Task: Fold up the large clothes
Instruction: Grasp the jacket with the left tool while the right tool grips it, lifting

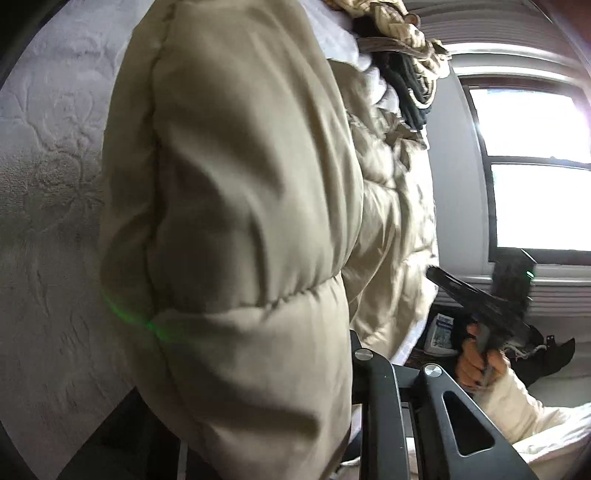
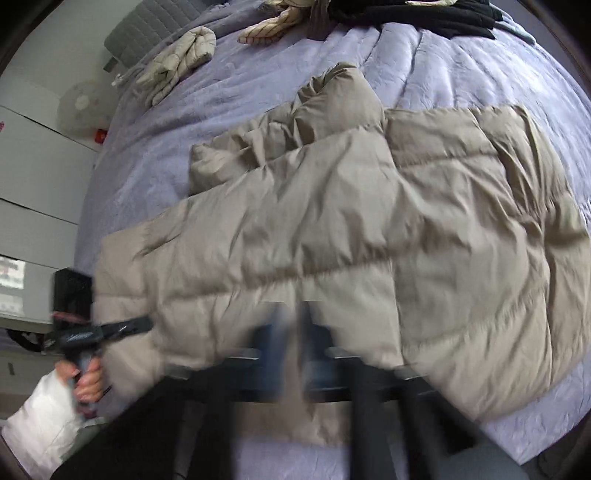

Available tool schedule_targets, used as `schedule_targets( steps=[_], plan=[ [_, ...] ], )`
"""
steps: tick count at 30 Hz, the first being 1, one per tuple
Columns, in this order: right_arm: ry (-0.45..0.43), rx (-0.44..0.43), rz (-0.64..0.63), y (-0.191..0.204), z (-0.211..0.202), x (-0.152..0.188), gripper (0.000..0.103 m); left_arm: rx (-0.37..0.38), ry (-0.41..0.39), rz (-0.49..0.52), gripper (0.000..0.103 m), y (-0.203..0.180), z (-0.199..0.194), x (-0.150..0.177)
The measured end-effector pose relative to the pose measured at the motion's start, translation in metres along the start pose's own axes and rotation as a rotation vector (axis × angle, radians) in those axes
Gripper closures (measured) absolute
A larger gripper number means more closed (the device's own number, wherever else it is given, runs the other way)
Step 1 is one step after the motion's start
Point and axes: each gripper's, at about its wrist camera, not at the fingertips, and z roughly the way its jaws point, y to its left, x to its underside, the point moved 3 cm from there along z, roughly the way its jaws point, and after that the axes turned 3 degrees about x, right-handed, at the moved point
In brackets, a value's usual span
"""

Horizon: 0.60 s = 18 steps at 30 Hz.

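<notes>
A beige puffer jacket (image 2: 332,229) lies spread on the lavender bedspread (image 2: 166,122). In the right wrist view my right gripper (image 2: 293,332) is blurred at the near hem, its blue pads (image 2: 273,332) close together with a fold of the hem pinched between them. My left gripper (image 2: 146,323), held in a hand (image 2: 86,384), bites the jacket's left edge. In the left wrist view the jacket (image 1: 229,221) fills the frame and hides the left fingertips; only the black linkage (image 1: 399,406) shows. The right gripper (image 1: 434,273) touches the jacket's far edge there.
Cream quilted garments (image 2: 181,55) and a pile of black clothes (image 2: 424,18) lie at the far end of the bed. White furniture (image 2: 33,184) and a fan (image 2: 81,107) stand to the left. A bright window (image 1: 535,166) is beyond the jacket.
</notes>
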Motion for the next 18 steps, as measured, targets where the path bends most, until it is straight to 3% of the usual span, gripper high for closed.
schedule_targets(
  steps=[9, 15, 18],
  plan=[
    [0.0, -0.116, -0.018, -0.003, 0.065, -0.041, 0.099, 0.01, -0.009, 0.076, 0.076, -0.092, -0.011, 0.012],
    [0.082, -0.221, 0.05, -0.024, 0.107, -0.047, 0.103, -0.038, 0.021, 0.167, 0.076, -0.179, 0.024, 0.009],
    [0.115, -0.272, 0.113, -0.036, 0.107, -0.048, 0.103, -0.072, 0.023, 0.169, 0.076, -0.21, 0.049, 0.004]
  ],
)
